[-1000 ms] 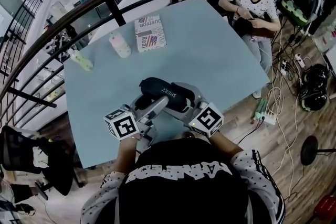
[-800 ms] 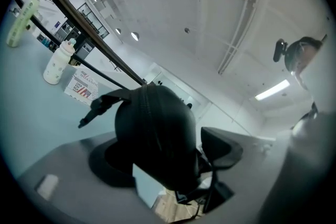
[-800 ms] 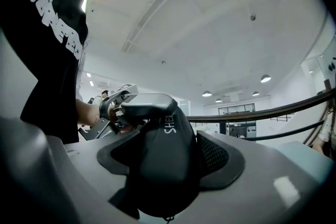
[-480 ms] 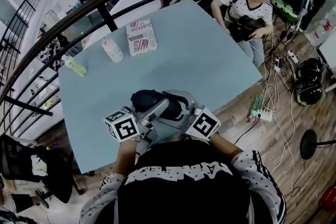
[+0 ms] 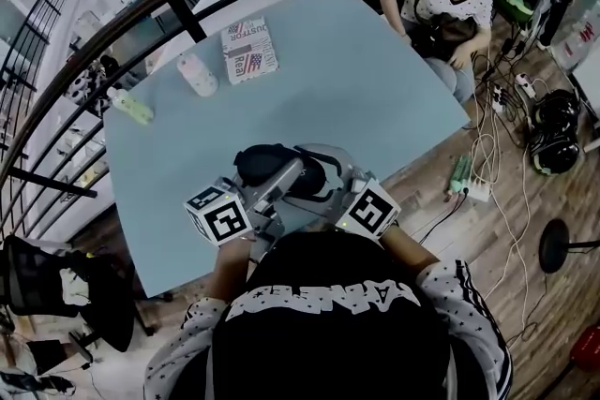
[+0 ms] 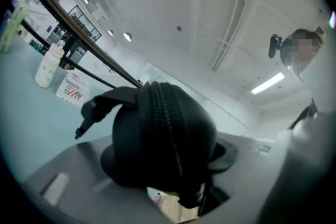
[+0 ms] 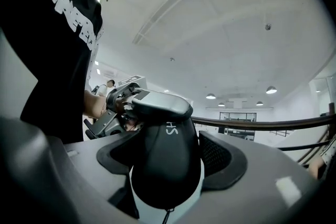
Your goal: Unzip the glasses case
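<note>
The left claw [image 5: 279,181] and the right claw [image 5: 330,171] both grip the black glasses case [image 6: 157,139], one at each end. The zip [image 6: 167,128], running away from the left claw, looks closed. I think all the unzipping is left to do.

Looking down, my left gripper [image 5: 277,185] lies across the glasses case [image 5: 258,162] and hides its middle, while my own chest covers the near edge of the table [image 5: 375,98] at 6 o'clock. In the left gripper view the zip [image 6: 167,128] runs toward 6 o'clock, where its lower end is too dark to read.
</note>
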The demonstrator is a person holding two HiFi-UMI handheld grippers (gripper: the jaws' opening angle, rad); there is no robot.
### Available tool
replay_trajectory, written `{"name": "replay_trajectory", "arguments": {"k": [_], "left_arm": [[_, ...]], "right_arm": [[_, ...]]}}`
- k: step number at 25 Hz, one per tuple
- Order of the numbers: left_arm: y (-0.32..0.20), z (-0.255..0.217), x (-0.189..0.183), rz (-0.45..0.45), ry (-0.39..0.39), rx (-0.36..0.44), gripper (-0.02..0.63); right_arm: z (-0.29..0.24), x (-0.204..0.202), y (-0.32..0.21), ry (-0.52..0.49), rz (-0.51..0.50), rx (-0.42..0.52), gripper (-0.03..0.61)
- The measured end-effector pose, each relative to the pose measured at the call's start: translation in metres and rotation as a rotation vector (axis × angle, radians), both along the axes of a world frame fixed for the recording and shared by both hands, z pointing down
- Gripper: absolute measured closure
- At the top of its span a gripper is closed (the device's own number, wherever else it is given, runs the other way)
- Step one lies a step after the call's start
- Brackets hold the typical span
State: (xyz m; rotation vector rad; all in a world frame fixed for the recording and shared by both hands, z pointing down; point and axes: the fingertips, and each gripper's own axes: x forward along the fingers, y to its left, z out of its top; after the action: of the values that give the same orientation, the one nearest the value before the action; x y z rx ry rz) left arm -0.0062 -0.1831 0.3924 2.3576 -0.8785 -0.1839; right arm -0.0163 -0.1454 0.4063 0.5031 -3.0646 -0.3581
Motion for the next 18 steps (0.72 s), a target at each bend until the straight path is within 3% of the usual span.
{"name": "replay_trajectory", "arguments": {"k": [5, 8, 10, 14, 18], "left_arm": [[-0.010, -0.017, -0.034, -0.096, -0.047, 0.078, 0.614], [-0.015, -0.031, -0.048, -0.129, -0.041, 0.112, 0.614], [-0.014, -0.033, -0.051, -0.133, -0.047, 0.123, 0.614], [-0.017, -0.035, -0.050, -0.126, -0.090, 0.141, 0.614], [-0.027, -0.033, -0.050, -0.131, -0.082, 0.131, 0.614]], "right_arm": [[0.009, 0.011, -0.006, 0.021, 0.052, -0.022, 0.253], [0.016, 0.018, -0.015, 0.053, 0.097, -0.047, 0.341], [0.022, 0.020, -0.018, 0.080, 0.113, -0.067, 0.404], [0.030, 0.014, -0.024, 0.146, 0.103, -0.054, 0.446], [0.038, 0.016, -0.037, 0.181, 0.118, -0.058, 0.468]]}}
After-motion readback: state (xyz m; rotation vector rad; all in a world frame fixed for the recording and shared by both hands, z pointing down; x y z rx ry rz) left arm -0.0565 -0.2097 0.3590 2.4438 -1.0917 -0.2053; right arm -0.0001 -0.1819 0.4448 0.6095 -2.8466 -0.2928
